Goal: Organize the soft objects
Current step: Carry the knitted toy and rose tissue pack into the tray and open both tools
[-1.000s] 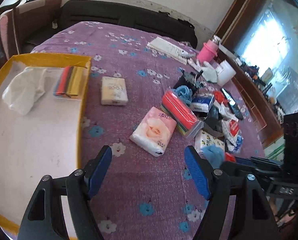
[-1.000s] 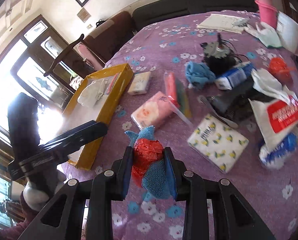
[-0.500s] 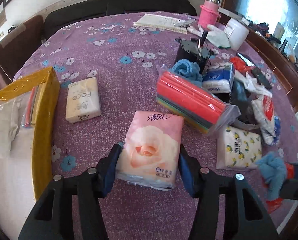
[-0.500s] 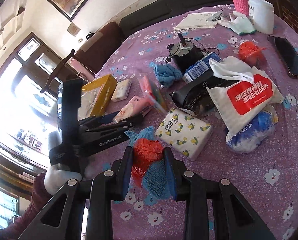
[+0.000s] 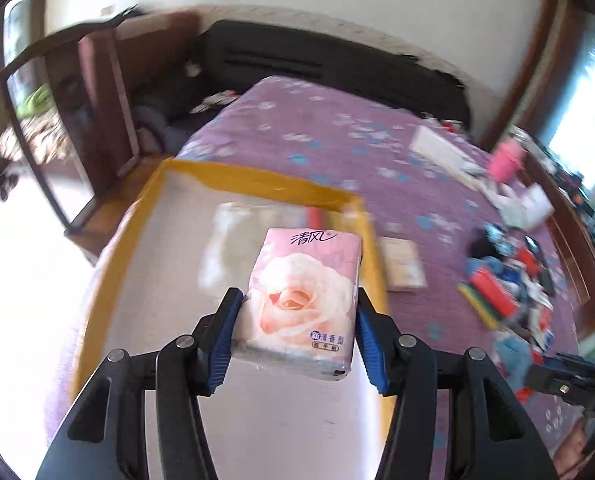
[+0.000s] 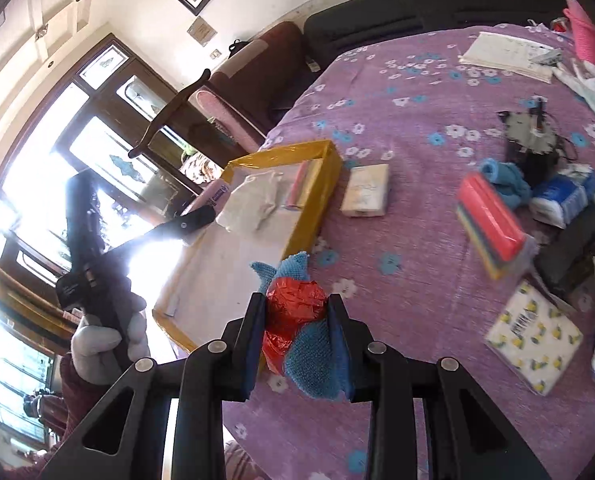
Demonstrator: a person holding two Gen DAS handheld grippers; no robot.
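The pink tissue pack, a soft glossy plastic-wrapped block printed with a rose, is hanging above the yellow-rimmed tray, long axis pointing away from the camera. The left gripper is clamping its sides. The right gripper is squeezing a crinkled red bag and knitted blue cloth beside the tray.

Pink rose-printed tissue pack held tilted above the yellow-rimmed tray.
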